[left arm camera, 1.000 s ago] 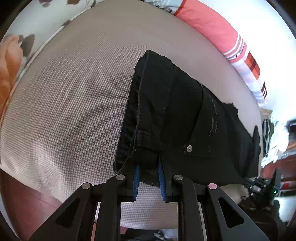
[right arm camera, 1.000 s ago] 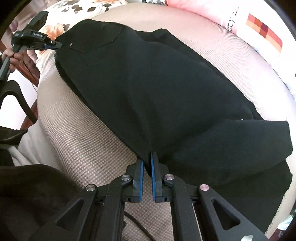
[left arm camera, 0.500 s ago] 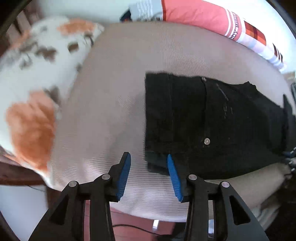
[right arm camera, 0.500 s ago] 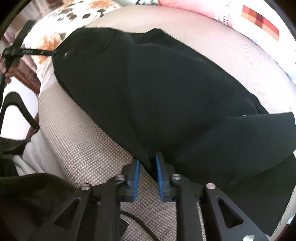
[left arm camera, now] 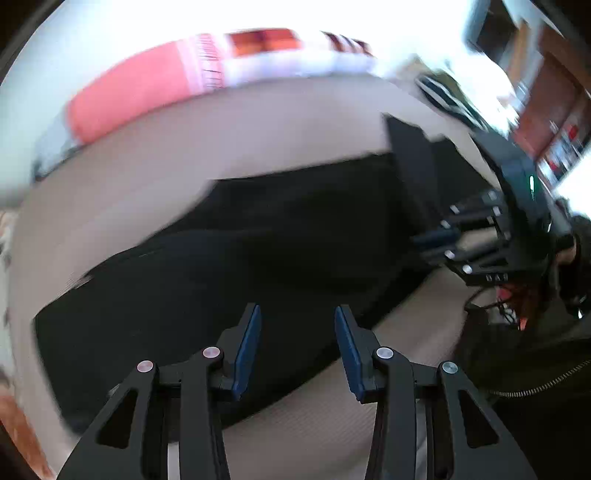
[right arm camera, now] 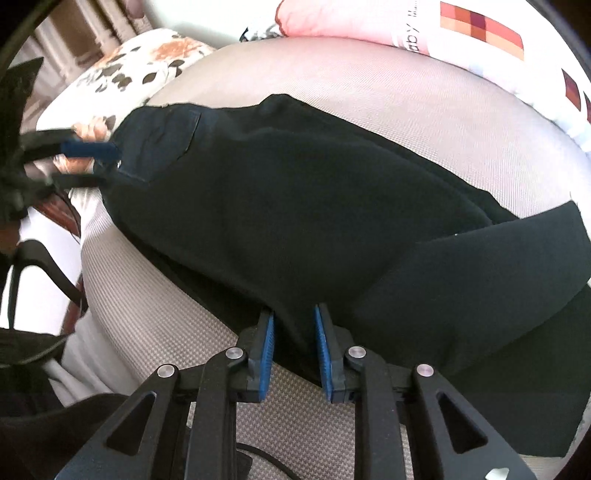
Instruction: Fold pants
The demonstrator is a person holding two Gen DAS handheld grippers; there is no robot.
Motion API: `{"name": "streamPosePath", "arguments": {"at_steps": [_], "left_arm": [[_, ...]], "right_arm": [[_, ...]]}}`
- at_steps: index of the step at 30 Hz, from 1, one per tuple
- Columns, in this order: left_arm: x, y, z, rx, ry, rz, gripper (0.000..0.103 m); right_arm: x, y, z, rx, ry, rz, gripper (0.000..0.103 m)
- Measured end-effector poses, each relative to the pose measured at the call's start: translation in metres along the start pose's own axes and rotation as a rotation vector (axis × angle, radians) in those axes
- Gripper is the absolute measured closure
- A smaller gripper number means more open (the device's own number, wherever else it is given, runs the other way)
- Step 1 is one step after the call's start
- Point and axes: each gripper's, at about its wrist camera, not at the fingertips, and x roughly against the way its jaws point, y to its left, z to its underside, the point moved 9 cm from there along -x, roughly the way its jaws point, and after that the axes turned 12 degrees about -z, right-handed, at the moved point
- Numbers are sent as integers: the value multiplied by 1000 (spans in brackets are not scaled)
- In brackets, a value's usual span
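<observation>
The black pants (right arm camera: 295, 206) lie spread across a beige woven cushion (right arm camera: 155, 317), waistband end at the far left in the right wrist view and legs running toward the near right, where one dark leg panel (right arm camera: 480, 280) lies folded over the rest. A back pocket (right arm camera: 162, 147) with stitched edges shows near the waistband. In the left wrist view, which is smeared by motion, the pants (left arm camera: 240, 258) form a dark band across the middle of the same cushion (left arm camera: 258, 140).

The right claw (right arm camera: 293, 347) sits at the near edge of the pants, its blue pads (right arm camera: 266, 354) parted a little, with a ridge of black cloth rising between them; its jaws have just been opening, and the pads show a sliver of space on either side of the fold, so the cloth is not pinched. The left claw (left arm camera: 297, 350) hangs over the pants with its blue pads (left arm camera: 247, 350) well apart and nothing between them but the cloth lying below; its jaws too have just been opening. In the right wrist view the left claw (right arm camera: 88, 158) shows at the far left beside the waistband, blurred, with a hand (right arm camera: 88, 133) behind it. In the left wrist view the right claw (left arm camera: 436, 240) shows at the right edge of the pants.

Beyond the cushion lie a pink and white pillow (right arm camera: 369, 22) with coloured squares and, at the far left, a floral pillow (right arm camera: 129, 70). Dark clothing with a zip (left arm camera: 535, 387) fills the near right corner of the left wrist view.
</observation>
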Motion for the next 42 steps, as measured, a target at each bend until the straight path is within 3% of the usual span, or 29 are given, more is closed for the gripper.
{"name": "streamPosePath", "arguments": {"at_steps": [5,8,14,16,18,19,23,28,31,34,37,42], "left_arm": [[-35,-50,-4,-107,53,59,60],[-50,-72,-5,-163,57,39,60],[-72,-110,-8,-172,68,37,62],[-75,-109,-13,-149,55,25,86],[-79,-105,-15,-90,73,55,89],[-79,-104,-16,-72,74,60,90],[-78,-102,-17,-40,64,52,90],[-79,-96,-18,69,88,94,90],[-80,-92,-18,106,98,105,90],[-79,-91,-15,117,102,97,90],[-82,-90,-11,125,116,90,90],[-83,-90,-12,130,118,80,90]], "right_arm": [[2,1,-3,-33,-21,-29,83],[1,2,-3,-42,-25,-39,83],[3,1,-7,-59,-50,-65,83],[7,2,-8,-52,-47,-67,79],[23,-1,-11,-53,-87,-71,60],[32,-6,-12,-56,-113,-66,57],[78,-54,-16,-144,-231,-38,57],[122,-169,0,-438,-375,20,56],[135,-230,18,-630,-460,-15,59],[134,-263,28,-747,-508,-71,63],[123,-276,33,-837,-536,-174,63],[109,-246,36,-838,-536,-294,64]]}}
